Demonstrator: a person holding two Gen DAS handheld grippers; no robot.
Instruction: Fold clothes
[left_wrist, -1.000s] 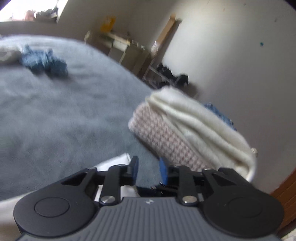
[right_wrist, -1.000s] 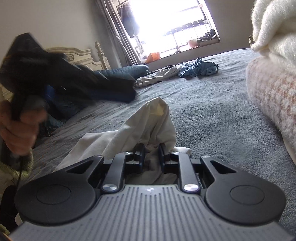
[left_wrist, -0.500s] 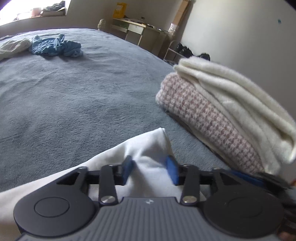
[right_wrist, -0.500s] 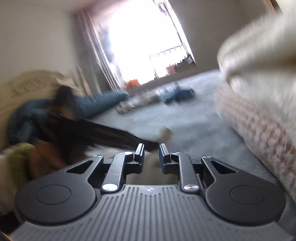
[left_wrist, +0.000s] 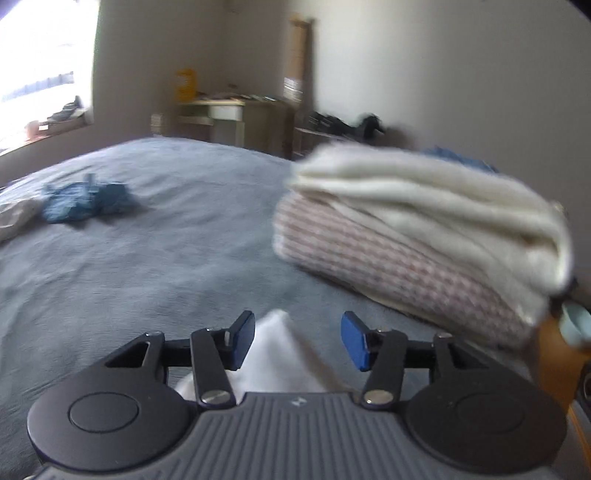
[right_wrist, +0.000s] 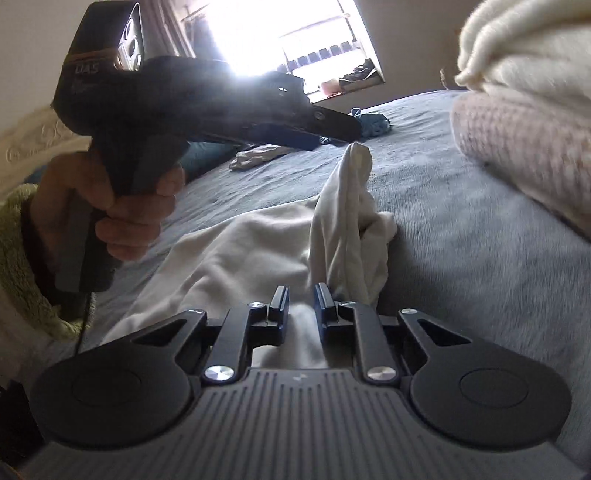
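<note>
A white garment (right_wrist: 236, 258) lies on the grey bed cover (left_wrist: 147, 258), with one corner pulled up into a peak (right_wrist: 356, 155). My right gripper (right_wrist: 301, 299) is closing, its pads pressing a fold of this garment. My left gripper (left_wrist: 297, 332) is opening. The garment's white tip (left_wrist: 280, 332) stands between its blue pads (left_wrist: 242, 341), touching neither. In the right wrist view a hand (right_wrist: 110, 206) holds the left gripper (right_wrist: 347, 127) just above that peak.
A folded stack sits close on the right: a cream knit (left_wrist: 424, 199) on a pink checked piece (left_wrist: 388, 266). A crumpled blue garment (left_wrist: 85, 201) and a beige one (right_wrist: 258, 155) lie farther up the bed. A desk (left_wrist: 229, 118) stands by the wall.
The left jaws have spread wide and now stand off the white corner. The left gripper rolled level and moved along the bed. The right gripper shifted while keeping its hold on the cloth.
</note>
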